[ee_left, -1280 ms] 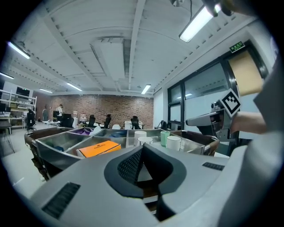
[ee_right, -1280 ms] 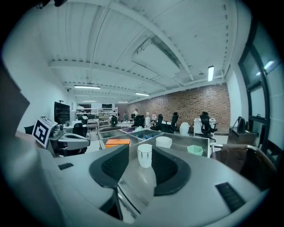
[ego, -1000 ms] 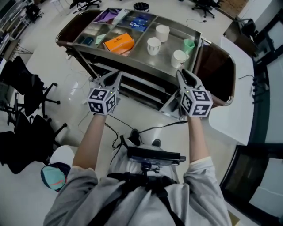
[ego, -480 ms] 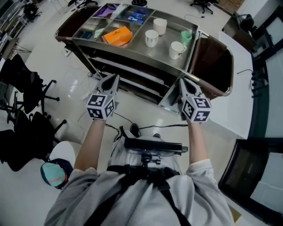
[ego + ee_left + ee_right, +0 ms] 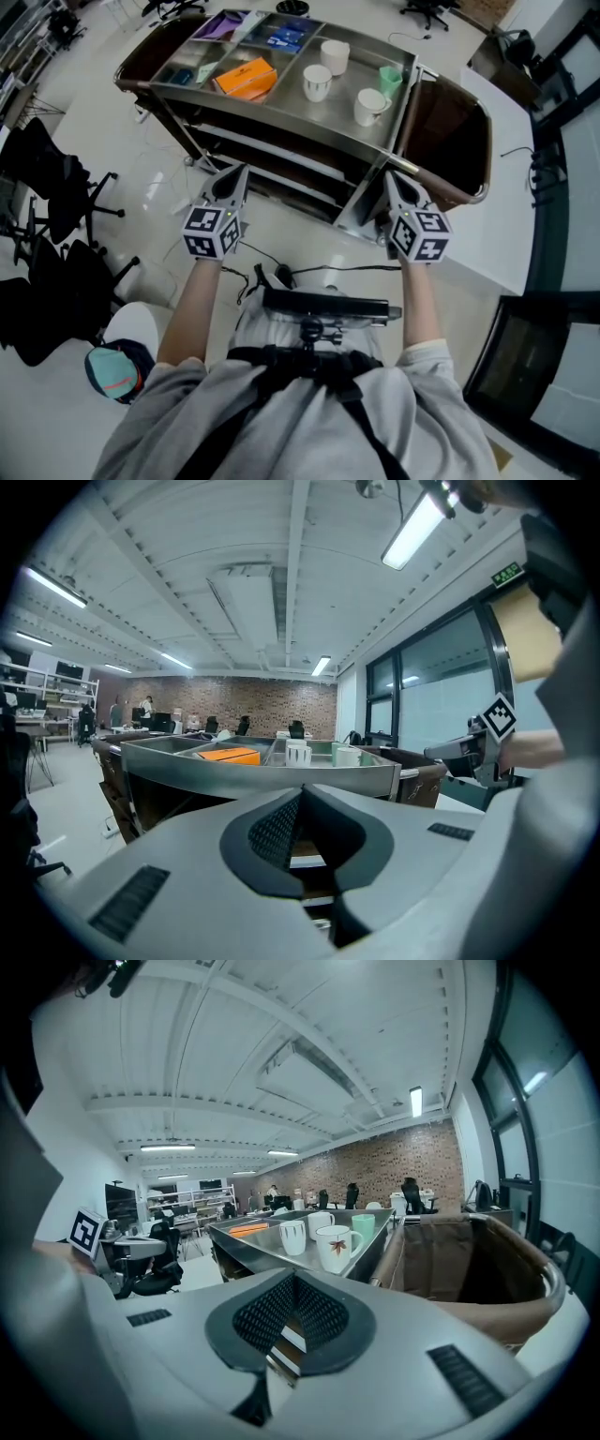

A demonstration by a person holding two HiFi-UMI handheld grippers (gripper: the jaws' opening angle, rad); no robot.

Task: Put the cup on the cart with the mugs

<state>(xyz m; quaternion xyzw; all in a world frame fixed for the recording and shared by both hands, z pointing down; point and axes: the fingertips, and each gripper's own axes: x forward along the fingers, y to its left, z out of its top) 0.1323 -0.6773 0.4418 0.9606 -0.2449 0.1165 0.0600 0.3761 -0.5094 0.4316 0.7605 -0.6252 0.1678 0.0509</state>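
On the steel cart top point(image 5: 281, 98) stand a white mug with a leaf print point(image 5: 370, 105), a pale green cup point(image 5: 391, 78) and two more white mugs point(image 5: 317, 82) point(image 5: 335, 56). In the right gripper view the leaf mug point(image 5: 337, 1246) is nearest, with the green cup point(image 5: 364, 1226) behind it. My right gripper point(image 5: 392, 180) point(image 5: 293, 1279) is shut and holds nothing, in front of the cart's right end and below its top. The left gripper point(image 5: 238, 175) point(image 5: 300, 794) is also shut and holds nothing, level with the cart's lower shelves.
An orange box point(image 5: 247, 77) and small packets lie in the cart's left compartments. Brown bags point(image 5: 455, 141) hang at both ends of the cart. A white table point(image 5: 511, 187) stands at the right, black office chairs point(image 5: 47, 187) at the left, and cables point(image 5: 281, 277) lie on the floor.
Both grippers have drawn back from the cart, and the right one is farther from the leaf mug. The mugs have not moved on the cart.
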